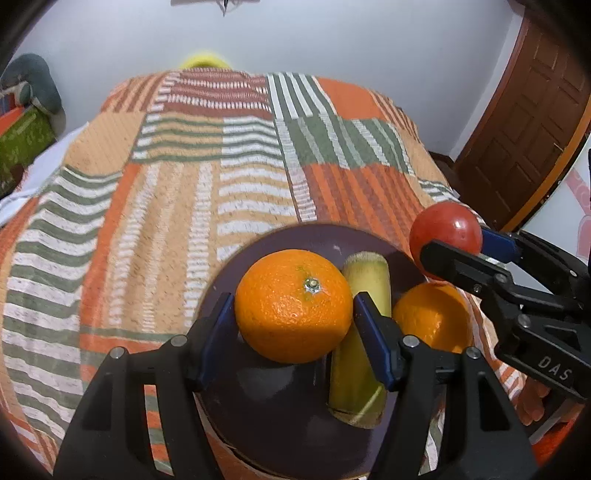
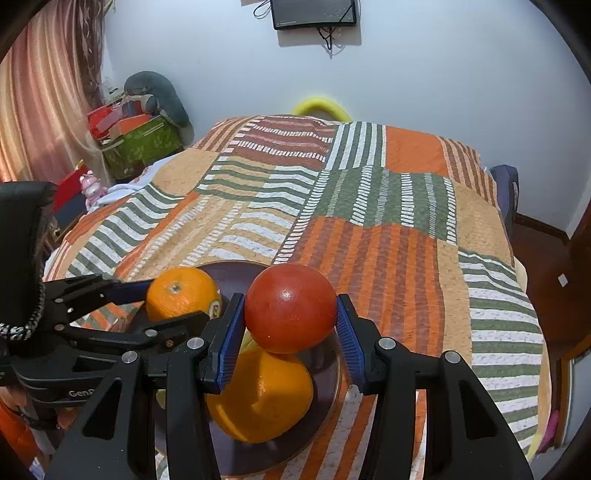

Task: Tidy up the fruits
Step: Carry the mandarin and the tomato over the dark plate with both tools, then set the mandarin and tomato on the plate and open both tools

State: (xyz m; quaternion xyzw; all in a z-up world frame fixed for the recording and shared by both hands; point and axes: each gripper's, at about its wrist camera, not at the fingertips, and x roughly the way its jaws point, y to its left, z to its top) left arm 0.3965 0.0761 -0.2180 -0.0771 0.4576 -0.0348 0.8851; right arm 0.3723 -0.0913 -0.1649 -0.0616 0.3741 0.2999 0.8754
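My left gripper (image 1: 293, 325) is clamped on an orange (image 1: 293, 304), blue pads touching it on both sides, stem end facing up toward the cam. It sits low-center in the left wrist view, over the dark purple plate (image 1: 266, 413); can't tell if it's touching the plate or just above it. Just right of it a yellow-green cut stalk piece (image 1: 360, 369) lies on the plate, running from mid-frame down toward the bottom, partly behind my right-hand pad. Further right a 2nd orange (image 1: 432, 317) rests on the plate, near its rim.

My right gripper (image 2: 291, 334) is clamped on a red tomato (image 2: 291, 308), pads pressed to both flanks. In the right wrist view it's center frame, directly above the 2nd orange (image 2: 258, 398) and looks to be touching its top or v. close. In the left wrist view the same tomato (image 1: 445, 230) shows at mid-right, held above the plate's right edge w/ the right gripper (image 1: 461, 247) coming in from lower right.

Right wrist view also shows the left gripper (image 2: 173, 301) at mid-left, reaching across w/ its orange (image 2: 183, 293), at the plate's far side (image 2: 236, 271).

Plate sits on a bed w/ a patchwork quilt (image 2: 388, 240), orange, green & white stripes, filling the mid-frame in both views. White wall behind; a dark screen (image 2: 314, 14) hangs top center in the right wrist view.
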